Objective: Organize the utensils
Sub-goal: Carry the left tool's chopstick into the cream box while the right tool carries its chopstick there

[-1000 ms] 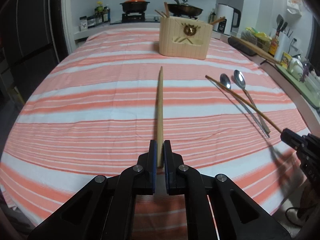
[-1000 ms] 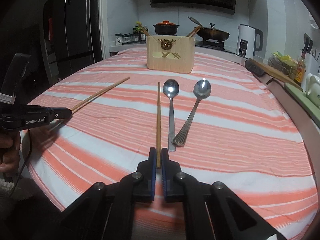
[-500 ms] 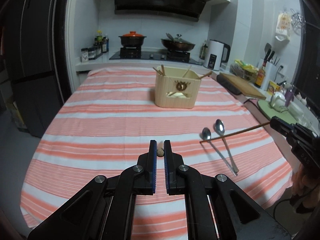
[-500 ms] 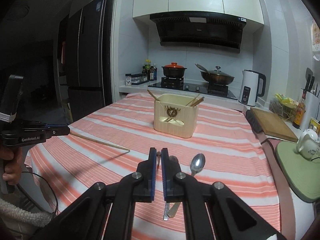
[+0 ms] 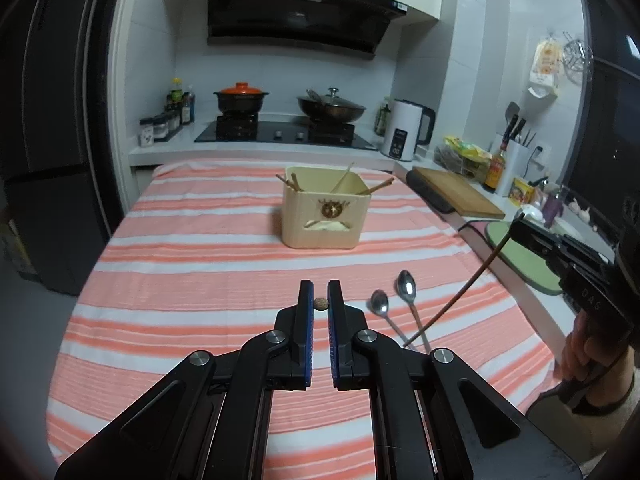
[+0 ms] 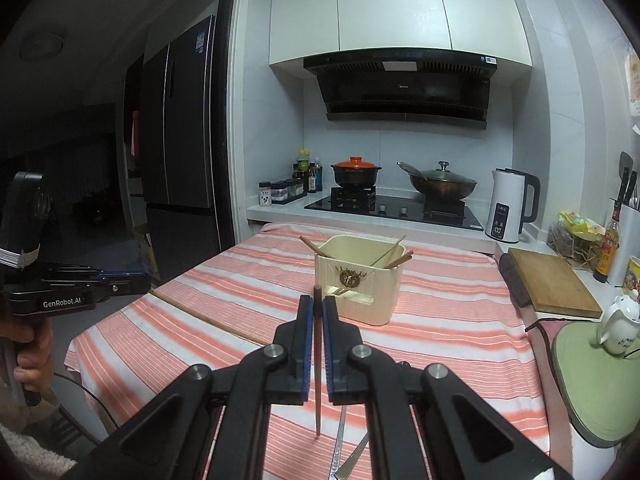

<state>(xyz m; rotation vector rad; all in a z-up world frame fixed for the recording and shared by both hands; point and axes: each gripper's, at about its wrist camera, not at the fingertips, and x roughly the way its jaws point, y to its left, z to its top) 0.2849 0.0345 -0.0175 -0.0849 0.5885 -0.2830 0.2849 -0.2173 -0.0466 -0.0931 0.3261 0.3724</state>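
Wooden chopsticks were in both of our tools. Our left tool (image 5: 321,304) was shut on a light chopstick (image 5: 321,303), and in the left wrist view we saw only its round end between the blue pads. Our right tool (image 6: 316,316) was shut on a dark chopstick (image 6: 317,360) that stood nearly upright in the right wrist view, with its tip hanging down over the striped cloth (image 5: 200,248) on the table. Both tools were up in the air above the table. Two shiny spoons (image 5: 394,300) lay side by side on the cloth, near our right tool. A cream holder (image 5: 325,212) stood farther back on the table, near the middle. It had a few chopsticks leaning inside it. A hand (image 5: 588,344) held the right tool by its grip.
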